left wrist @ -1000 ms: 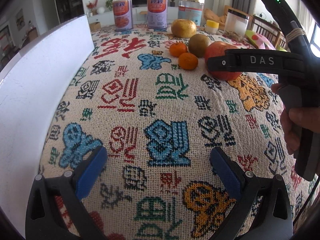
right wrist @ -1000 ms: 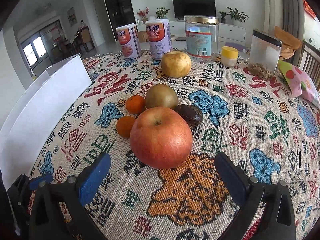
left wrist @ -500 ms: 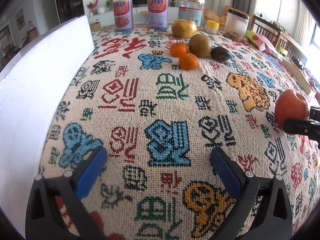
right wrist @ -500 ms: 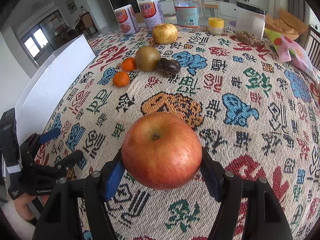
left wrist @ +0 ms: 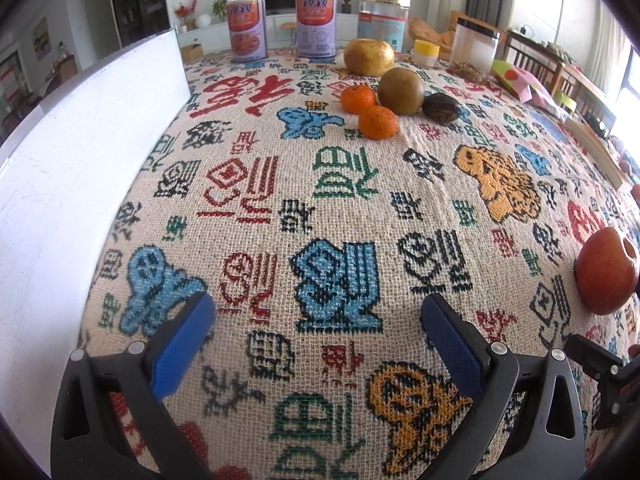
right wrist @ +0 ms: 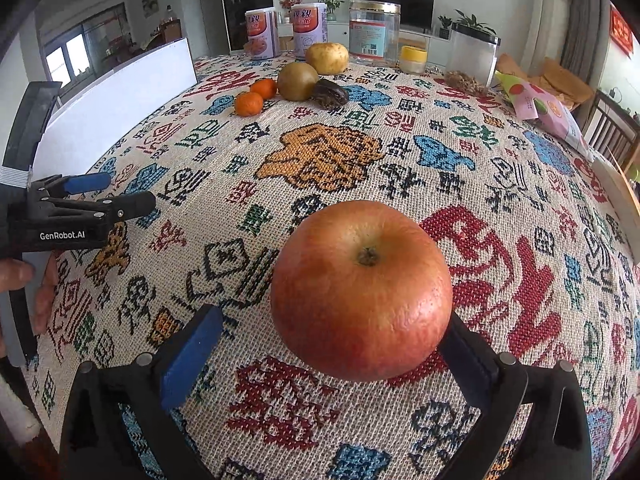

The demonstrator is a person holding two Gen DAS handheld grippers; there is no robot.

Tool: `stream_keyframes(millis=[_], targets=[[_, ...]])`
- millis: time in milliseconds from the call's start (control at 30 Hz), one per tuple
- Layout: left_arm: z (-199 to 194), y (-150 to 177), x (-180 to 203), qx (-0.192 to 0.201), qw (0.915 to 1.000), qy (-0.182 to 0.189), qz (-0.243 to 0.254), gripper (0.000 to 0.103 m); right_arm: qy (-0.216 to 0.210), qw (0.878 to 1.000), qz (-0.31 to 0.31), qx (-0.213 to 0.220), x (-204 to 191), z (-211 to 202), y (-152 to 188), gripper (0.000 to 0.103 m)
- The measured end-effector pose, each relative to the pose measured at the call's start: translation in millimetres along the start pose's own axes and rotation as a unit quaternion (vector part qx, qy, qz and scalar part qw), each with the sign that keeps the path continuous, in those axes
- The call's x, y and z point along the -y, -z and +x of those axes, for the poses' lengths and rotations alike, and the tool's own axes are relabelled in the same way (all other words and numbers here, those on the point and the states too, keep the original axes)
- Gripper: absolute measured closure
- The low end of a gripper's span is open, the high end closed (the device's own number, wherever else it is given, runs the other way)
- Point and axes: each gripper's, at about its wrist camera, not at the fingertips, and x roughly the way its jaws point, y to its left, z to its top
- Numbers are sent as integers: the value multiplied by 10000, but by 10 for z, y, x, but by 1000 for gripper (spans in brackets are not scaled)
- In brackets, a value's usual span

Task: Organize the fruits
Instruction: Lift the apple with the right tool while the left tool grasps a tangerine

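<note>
A red apple [right wrist: 362,290] rests on the patterned cloth just ahead of my right gripper [right wrist: 326,350], whose jaws stand open with a gap on the left side of the apple. The apple also shows at the right edge of the left wrist view [left wrist: 606,272]. My left gripper [left wrist: 316,330] is open and empty over the cloth. Far back lie two tangerines [left wrist: 378,121] [left wrist: 357,100], a green-brown round fruit [left wrist: 400,90], a dark fruit [left wrist: 441,109] and a yellow pear [left wrist: 369,57].
A white board [left wrist: 60,168] stands along the table's left edge. Two cans [left wrist: 246,26], a clear jar [left wrist: 383,20], a small yellow-lidded jar [left wrist: 426,53] and a lidded container [left wrist: 474,50] line the far edge. A pink packet [right wrist: 540,110] lies at the right.
The right gripper carried the apple from the fruit group to the near right of the table, set it down and opened. The left gripper has stayed still.
</note>
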Motion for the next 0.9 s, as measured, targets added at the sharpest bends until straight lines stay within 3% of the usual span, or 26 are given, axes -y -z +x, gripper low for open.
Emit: stream_keyframes(millis=[300, 400, 500, 633, 667, 700, 767, 800, 833, 900], targets=[[16, -31, 5, -38, 10000, 66, 21, 1, -7, 10000, 55, 0, 17, 8, 6, 0], [109, -258, 89, -127, 9993, 304, 167, 1, -4, 10000, 55, -1, 17, 9, 6, 0], [238, -591, 233, 91, 9988, 452, 185, 1, -8, 10000, 57, -1, 17, 11, 7, 0], [566, -962, 387, 165, 9991, 300, 267, 4, -8, 10000, 56, -1, 18, 12, 7, 0], [626, -1021, 394, 192, 9992, 279, 226, 11, -7, 10000, 57, -2, 17, 12, 8, 0], [681, -1070, 390, 188, 9992, 301, 181, 26, -7, 10000, 58, -2, 17, 12, 8, 0], [739, -1107, 377, 196, 9991, 336, 142, 42, -7, 10000, 58, -2, 19, 13, 8, 0], [718, -1096, 374, 294, 9987, 382, 160, 68, -9, 10000, 59, -1, 20, 13, 8, 0], [702, -1075, 365, 287, 9984, 471, 149, 73, -10, 10000, 60, -1, 21, 14, 8, 0], [611, -992, 339, 342, 9984, 435, 132, 73, -16, 10000, 62, 0, 19, 13, 13, 0]])
